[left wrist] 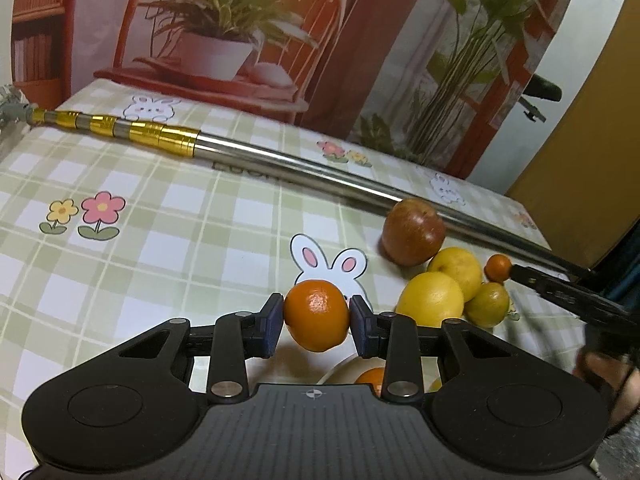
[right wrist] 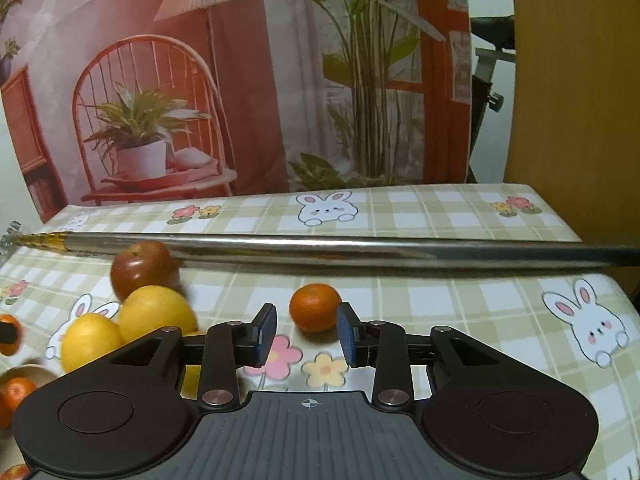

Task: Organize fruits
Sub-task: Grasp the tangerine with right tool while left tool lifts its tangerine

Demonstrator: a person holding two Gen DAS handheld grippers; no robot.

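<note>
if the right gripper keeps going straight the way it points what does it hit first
Most likely the small orange on the tablecloth, just ahead of the right gripper and about centred between its open fingers. Depth is hard to judge; the metal pole lies beyond.

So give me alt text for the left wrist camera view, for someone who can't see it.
The left claw grips an orange tangerine between its blue pads above a checked tablecloth printed with rabbits and flowers. To the right lie a red apple and yellow citrus fruits, with a long metal pole behind.
</note>
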